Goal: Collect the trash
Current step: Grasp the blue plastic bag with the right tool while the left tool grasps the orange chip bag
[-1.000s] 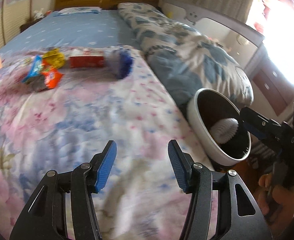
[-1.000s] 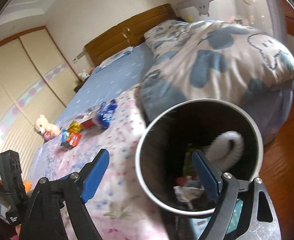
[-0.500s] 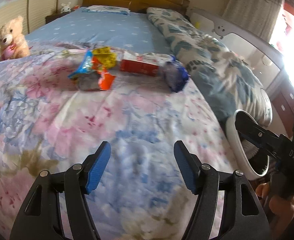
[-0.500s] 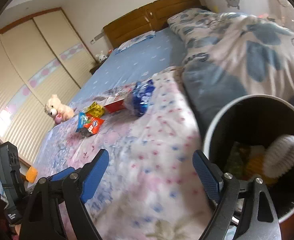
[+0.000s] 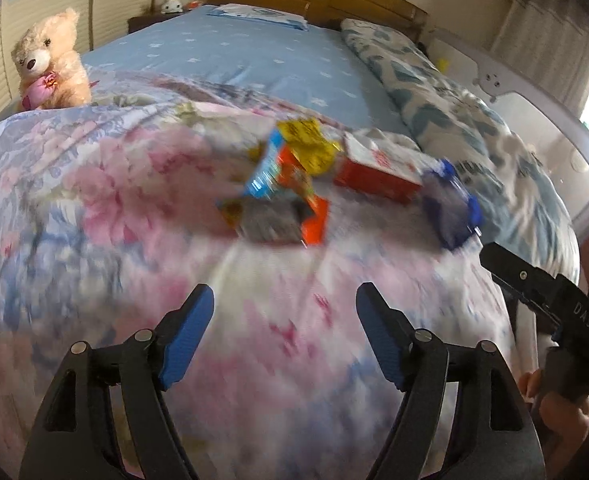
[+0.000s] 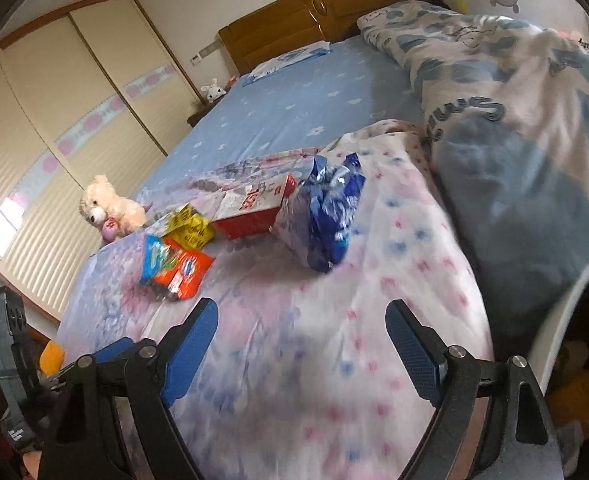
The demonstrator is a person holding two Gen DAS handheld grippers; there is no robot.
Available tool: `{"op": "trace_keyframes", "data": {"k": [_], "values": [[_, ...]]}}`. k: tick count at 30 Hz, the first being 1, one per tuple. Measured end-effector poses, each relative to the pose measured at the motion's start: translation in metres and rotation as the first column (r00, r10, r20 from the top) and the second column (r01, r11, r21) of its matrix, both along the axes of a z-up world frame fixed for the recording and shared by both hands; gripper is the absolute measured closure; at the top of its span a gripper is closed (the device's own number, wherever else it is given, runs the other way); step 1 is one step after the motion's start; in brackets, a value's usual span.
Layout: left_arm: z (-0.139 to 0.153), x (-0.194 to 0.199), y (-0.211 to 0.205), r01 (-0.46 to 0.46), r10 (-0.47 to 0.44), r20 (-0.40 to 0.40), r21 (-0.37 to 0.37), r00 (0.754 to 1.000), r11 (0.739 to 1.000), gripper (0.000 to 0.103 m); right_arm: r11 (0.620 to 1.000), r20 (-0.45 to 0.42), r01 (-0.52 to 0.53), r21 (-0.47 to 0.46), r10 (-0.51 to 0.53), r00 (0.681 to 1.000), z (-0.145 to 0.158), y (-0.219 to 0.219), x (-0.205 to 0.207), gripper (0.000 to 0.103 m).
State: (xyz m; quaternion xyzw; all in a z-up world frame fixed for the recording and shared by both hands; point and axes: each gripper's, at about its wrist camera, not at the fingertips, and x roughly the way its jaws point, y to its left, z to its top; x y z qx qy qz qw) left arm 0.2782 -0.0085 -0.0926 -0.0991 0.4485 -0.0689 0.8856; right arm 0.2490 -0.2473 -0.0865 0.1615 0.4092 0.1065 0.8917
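Here, both tongs hovered above the floral quilt [image 5: 106,208] of the bed, and both were released, with nothing between their blue pads. The left tongs [image 5: 284,334] pointed toward the trash, which lay in a loose row farther along the quilt. The orange and blue snack wrapper [image 5: 282,196] was nearest to them, with a yellow wrapper [image 5: 308,146] touching its far side. Just to the right stood a red and white carton [image 5: 378,172], and beside that a crumpled blue bag [image 5: 450,208], near the folded blue and white duvet [image 5: 446,92]. The right tongs [image 6: 300,336] were held over the same quilt, and the blue bag [image 6: 328,212] lay ahead of them. The white rim of the trash bin [image 6: 562,320] showed at the right edge, near the right finger; its inside was dark. A teddy bear [image 5: 48,64] sat far to the left on the bed.
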Motion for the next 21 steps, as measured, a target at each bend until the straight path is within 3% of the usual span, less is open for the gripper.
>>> {"op": "trace_keyframes", "data": {"k": [13,15,17,19,21], "values": [[-0.010,0.049,0.006,-0.015,0.015,0.004,-0.033,1.000,0.999,0.025,0.997,-0.007,0.073,0.010,-0.073,0.997,-0.014,-0.004,0.058,0.017],[-0.013,0.050,0.004,-0.007,0.007,0.005,-0.031,1.000,0.999,0.043,0.997,-0.010,0.075,0.011,-0.075,0.997,-0.016,-0.005,0.061,0.025],[-0.018,0.051,0.003,0.006,-0.007,-0.007,-0.036,1.000,0.999,0.063,0.998,-0.014,0.067,-0.001,-0.067,0.998,-0.018,-0.004,0.062,0.057],[-0.017,0.049,0.000,0.024,-0.024,0.001,-0.042,1.000,0.999,0.079,0.998,-0.016,0.064,-0.012,-0.065,0.998,-0.018,-0.003,0.061,0.062],[-0.015,0.043,0.000,0.044,-0.044,0.006,-0.069,0.999,0.997,0.086,0.998,-0.003,0.058,-0.018,-0.058,0.998,-0.016,-0.004,0.055,0.065]]}}
